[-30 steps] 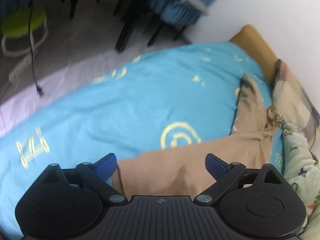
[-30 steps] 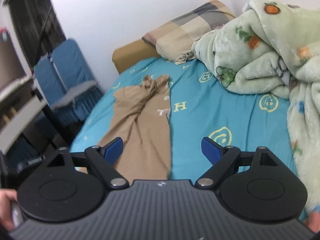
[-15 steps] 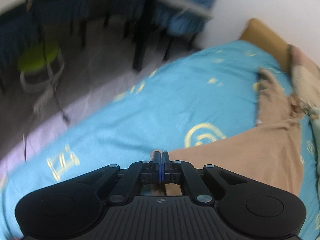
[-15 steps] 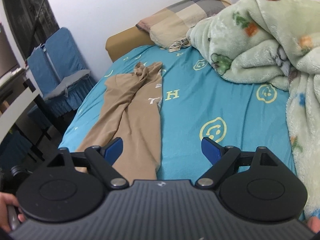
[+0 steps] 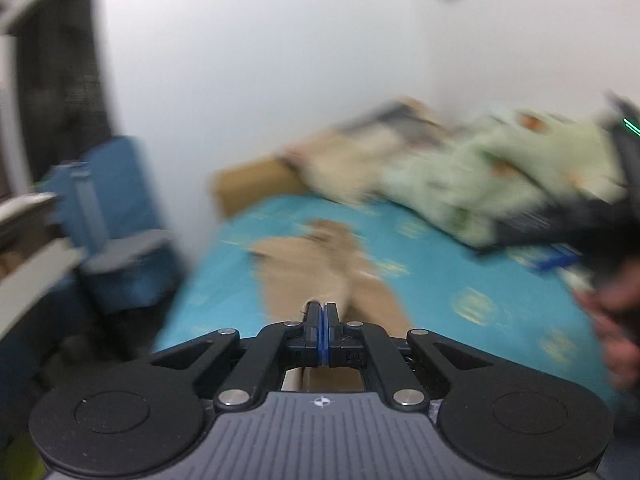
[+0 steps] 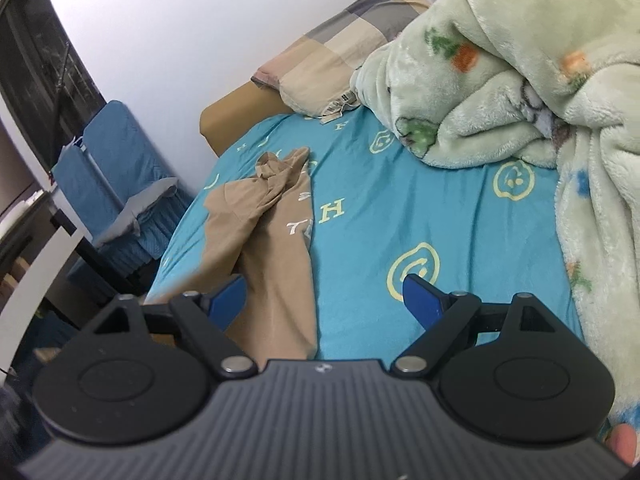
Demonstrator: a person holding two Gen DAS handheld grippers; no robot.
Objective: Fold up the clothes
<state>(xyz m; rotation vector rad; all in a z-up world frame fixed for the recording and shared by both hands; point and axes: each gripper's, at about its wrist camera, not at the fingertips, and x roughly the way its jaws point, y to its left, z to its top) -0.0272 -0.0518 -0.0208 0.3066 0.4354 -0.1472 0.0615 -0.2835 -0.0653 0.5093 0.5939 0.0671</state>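
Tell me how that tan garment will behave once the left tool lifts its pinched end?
The tan garment looks thin and creased, so it will probably hang limp from the left tool. Its smooth sheen suggests it may slide easily over the blue sheet.

Both grippers: black linkage arms, silver pivot screws, round black discs, ribbed grey housing with small crosshair mark. Left gripper [image 5: 323,322] and right gripper [image 6: 325,296] have blue finger pads [image 6: 420,298]. Bare pinkish fingertip [image 6: 624,444] at lower right edge.

garment [image 6: 276,248]: 1 | blanket [image 6: 520,80]: 1 | pillow [image 6: 344,64]: 1 | chair [image 6: 116,176]: 1 | gripper [image 6: 324,300]: 2
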